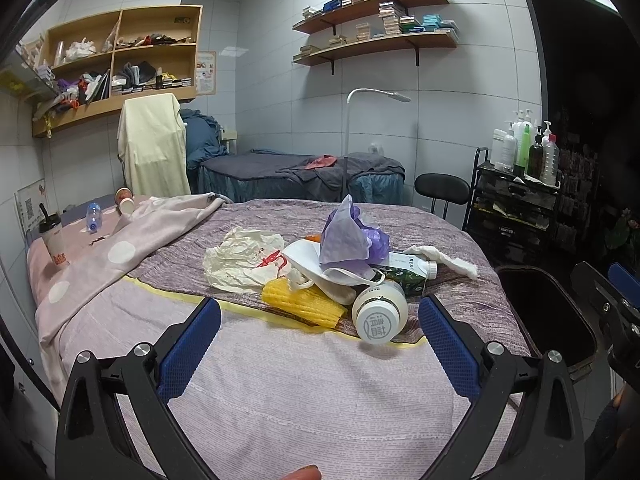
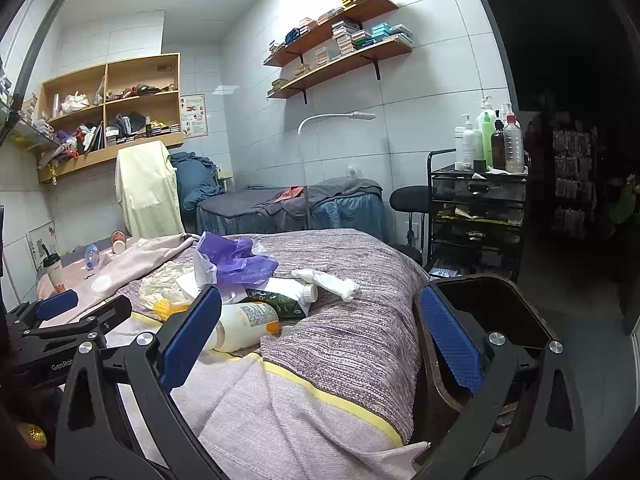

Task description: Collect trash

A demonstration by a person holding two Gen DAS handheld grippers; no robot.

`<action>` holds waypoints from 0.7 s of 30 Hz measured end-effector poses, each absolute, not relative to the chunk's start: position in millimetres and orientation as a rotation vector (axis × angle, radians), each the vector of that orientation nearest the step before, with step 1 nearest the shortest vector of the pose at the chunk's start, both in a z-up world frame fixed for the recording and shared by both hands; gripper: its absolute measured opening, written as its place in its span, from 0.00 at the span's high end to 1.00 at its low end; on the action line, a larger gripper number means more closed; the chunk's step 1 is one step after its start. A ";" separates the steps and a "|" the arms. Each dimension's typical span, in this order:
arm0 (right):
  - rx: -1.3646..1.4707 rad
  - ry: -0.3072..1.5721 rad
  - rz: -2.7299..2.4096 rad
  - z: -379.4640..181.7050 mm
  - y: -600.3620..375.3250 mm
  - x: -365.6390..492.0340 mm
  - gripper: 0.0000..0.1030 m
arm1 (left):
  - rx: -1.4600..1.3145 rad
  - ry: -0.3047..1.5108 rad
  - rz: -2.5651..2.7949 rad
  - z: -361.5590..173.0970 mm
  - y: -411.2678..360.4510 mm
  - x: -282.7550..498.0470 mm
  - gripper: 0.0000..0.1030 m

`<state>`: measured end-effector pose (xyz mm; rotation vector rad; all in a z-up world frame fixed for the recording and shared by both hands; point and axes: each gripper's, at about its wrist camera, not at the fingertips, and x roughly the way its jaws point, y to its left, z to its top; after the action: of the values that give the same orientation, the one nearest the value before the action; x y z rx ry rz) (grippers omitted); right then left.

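Note:
A heap of trash lies on the bed: a white bottle (image 1: 380, 314) on its side, a yellow corn cob (image 1: 300, 304), a crumpled white bag (image 1: 240, 264), a purple bag (image 1: 348, 236), a green carton (image 1: 408, 278) and a white tissue (image 1: 444, 260). My left gripper (image 1: 320, 340) is open, just short of the bottle and corn, holding nothing. My right gripper (image 2: 320, 332) is open over the bed's right side, its left finger in front of the white bottle (image 2: 244, 326), its right finger before the dark bin (image 2: 500, 312).
The dark bin (image 1: 548, 312) stands at the bed's right edge. A cup (image 1: 54, 240), a small plastic bottle (image 1: 93, 217) and paper cups (image 1: 125, 201) lie at the far left. A black trolley (image 1: 516, 208), stool (image 1: 442, 189) and second bed (image 1: 300, 176) stand behind.

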<state>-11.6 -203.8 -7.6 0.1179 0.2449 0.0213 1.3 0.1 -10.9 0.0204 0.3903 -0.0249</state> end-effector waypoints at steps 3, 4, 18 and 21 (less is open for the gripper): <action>0.117 0.251 0.024 -8.5 -203.1 -10.8 0.05 | 0.018 0.394 -0.025 -11.4 -0.3 1.4 0.06; 0.118 0.252 0.025 -8.6 -203.2 -10.5 0.05 | 0.018 0.394 -0.025 -11.5 -0.3 1.4 0.06; 0.129 0.259 0.035 -8.6 -204.1 -10.5 0.05 | 0.020 0.400 -0.026 -11.8 -0.5 2.0 0.06; 0.129 0.263 0.038 -8.9 -204.0 -10.7 0.05 | 0.019 0.405 -0.027 -11.8 0.4 1.9 0.06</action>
<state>-10.7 -204.0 -8.9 0.1288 0.2626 0.0382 1.9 0.4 -11.8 0.0195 0.4048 -0.0266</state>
